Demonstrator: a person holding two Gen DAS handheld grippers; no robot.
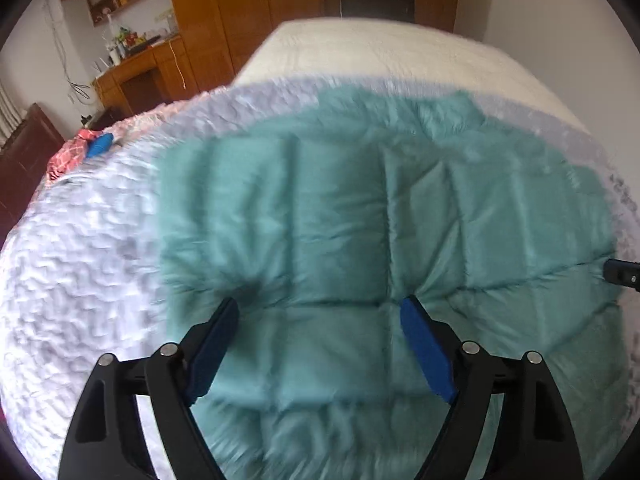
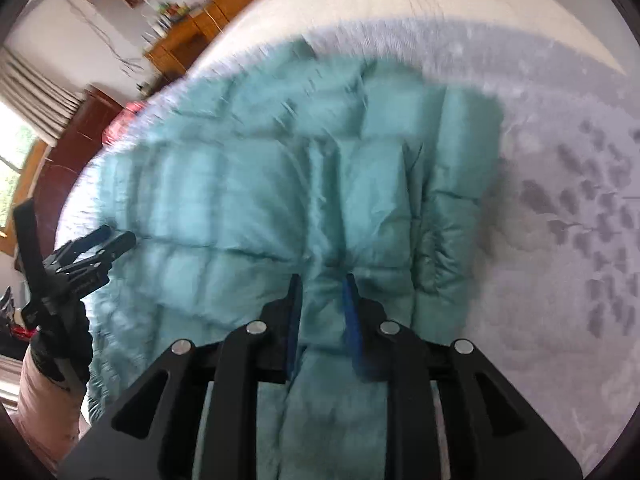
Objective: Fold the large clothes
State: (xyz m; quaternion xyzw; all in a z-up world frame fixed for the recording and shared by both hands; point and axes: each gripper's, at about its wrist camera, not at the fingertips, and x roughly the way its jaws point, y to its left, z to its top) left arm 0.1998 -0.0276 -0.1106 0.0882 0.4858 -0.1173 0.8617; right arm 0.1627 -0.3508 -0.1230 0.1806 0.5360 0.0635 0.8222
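Left wrist view: one teal quilted jacket (image 1: 360,220) is spread on a white textured blanket (image 1: 80,280) covering the bed (image 1: 380,52). One left hand-held gripper (image 1: 320,308) is seen with its two blue-padded fingers spread wide over the jacket, nothing pinched between them. In the right wrist view, one right hand-held gripper (image 2: 322,280) is nearly closed, a fold of the jacket (image 2: 240,184) gripped between its fingers. One wooden desk (image 1: 136,76) is seen behind.

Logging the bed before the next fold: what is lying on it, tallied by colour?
Teal quilted puffer jacket: 1
Pale lavender textured blanket: 1
Red-and-white patterned cloth: 1
Small blue object: 1
Total: 4
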